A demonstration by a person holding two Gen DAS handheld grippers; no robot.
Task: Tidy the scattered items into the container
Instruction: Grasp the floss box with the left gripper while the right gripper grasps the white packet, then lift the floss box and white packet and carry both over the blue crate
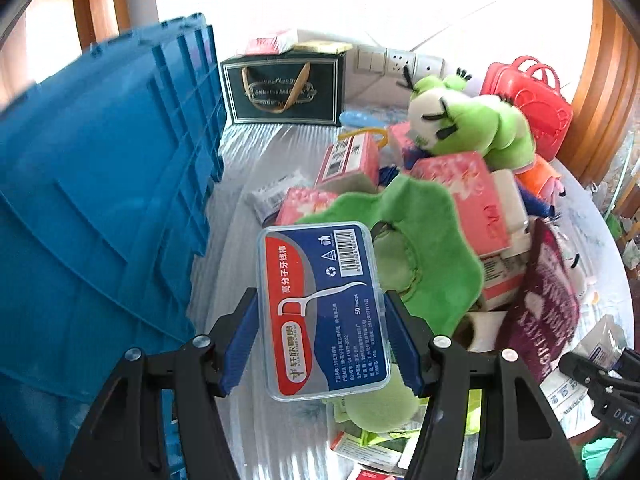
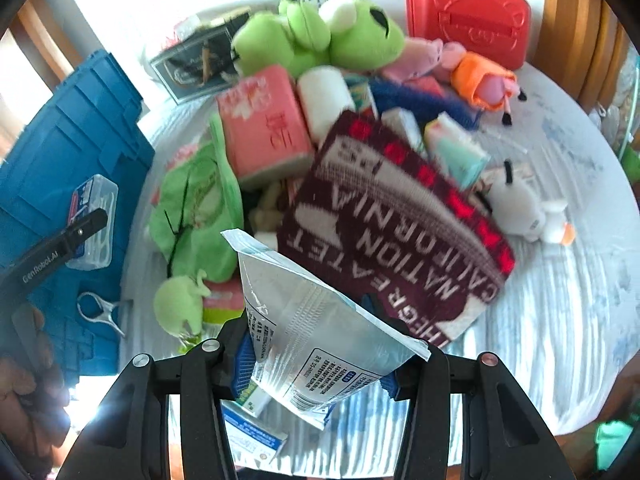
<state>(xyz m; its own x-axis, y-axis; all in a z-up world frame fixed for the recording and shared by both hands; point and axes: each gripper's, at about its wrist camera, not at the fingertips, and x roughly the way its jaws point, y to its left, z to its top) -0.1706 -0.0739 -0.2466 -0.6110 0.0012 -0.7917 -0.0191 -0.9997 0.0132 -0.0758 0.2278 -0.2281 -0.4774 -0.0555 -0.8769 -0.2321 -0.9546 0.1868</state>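
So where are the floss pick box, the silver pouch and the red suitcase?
floss pick box [image 1: 326, 312]: left wrist view, on its blue label.
silver pouch [image 2: 308, 328]: right wrist view, on its crinkled middle.
red toy suitcase [image 2: 468, 16]: right wrist view, on its front.

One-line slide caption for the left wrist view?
Left gripper holds a floss-pick box above the cluttered table, blue crate at left.

FREE: bare tablecloth [image 2: 560, 280] at right | BLOCKED: toy-and-box pile [image 2: 320, 120] mid-table; blue crate [image 1: 100, 200] walls the left
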